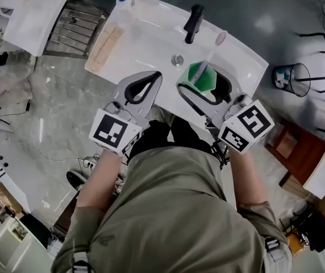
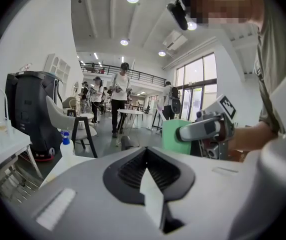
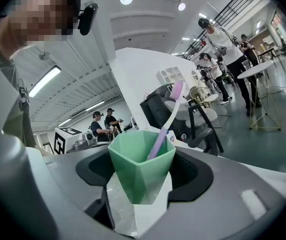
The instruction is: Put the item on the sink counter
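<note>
Right gripper view shows the right gripper [image 3: 140, 186] with its jaws pressed against both sides of a mint-green faceted plastic cup [image 3: 142, 169], which stands upright between them with a lilac-and-white toothbrush [image 3: 166, 125] leaning loose inside, its head well above the rim. In the head view the cup hangs off the counter, over the near lip of the white sink counter [image 1: 248, 58], with the oval basin [image 1: 151, 41] beyond and to the left of the jaws and the black tap [image 1: 193, 23] just beyond the toothbrush head. The left gripper [image 2: 150, 196] has its jaws pressed together on nothing and hangs just beside the right one, on its left. Several things look likely to go wrong from here. The cup tapers toward its base and its faces are slanted, so a light squeeze may let it slide downward or twist between the pads. The toothbrush is only propped in place; a tilt of the gripper on the way forward could tip it out, and its tall head could catch the tap if the path runs straight ahead. The flat strip of counter to the right of the gripper looks narrow, so a cup let go half on the basin's slope would probably topple into the bowl. The idle left gripper sits close enough to be knocked by a sideways move.
</note>
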A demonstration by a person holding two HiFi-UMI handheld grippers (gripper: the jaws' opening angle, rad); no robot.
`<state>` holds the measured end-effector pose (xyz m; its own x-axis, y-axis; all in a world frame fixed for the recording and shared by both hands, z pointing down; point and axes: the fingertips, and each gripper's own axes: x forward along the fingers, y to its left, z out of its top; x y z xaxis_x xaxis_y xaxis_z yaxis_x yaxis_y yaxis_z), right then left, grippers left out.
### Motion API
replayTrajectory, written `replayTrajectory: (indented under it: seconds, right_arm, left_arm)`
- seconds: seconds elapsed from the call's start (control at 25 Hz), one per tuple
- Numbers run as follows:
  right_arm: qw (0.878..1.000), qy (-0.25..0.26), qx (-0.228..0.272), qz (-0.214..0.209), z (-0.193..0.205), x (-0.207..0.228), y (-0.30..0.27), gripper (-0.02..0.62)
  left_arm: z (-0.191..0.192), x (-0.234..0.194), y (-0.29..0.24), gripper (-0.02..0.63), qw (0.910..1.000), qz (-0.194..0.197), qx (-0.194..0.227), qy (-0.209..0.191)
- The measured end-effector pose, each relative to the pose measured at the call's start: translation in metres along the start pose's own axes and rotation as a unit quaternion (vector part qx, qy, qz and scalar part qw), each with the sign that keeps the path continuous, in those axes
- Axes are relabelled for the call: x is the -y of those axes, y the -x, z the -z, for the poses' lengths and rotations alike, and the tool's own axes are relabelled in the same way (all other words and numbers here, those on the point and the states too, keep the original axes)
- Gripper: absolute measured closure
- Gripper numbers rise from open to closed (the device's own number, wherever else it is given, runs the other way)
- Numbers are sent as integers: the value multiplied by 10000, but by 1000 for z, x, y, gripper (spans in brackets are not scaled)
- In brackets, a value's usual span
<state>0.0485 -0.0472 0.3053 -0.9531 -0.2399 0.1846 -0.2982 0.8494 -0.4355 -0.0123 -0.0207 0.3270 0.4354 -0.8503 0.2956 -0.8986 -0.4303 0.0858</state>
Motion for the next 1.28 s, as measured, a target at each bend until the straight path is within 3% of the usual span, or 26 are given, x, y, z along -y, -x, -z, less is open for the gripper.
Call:
replayTrajectory:
  seconds: [0.52, 1.28]
  right_arm:
    - [9997, 119, 24, 223, -5, 16, -27, 276]
    - [9933, -88, 112, 1147, -2, 34, -108, 276]
  left_arm:
    - [9, -29, -21, 600, 9996, 245, -130, 78]
    - [20, -108, -25, 600, 9929, 1134, -352, 117]
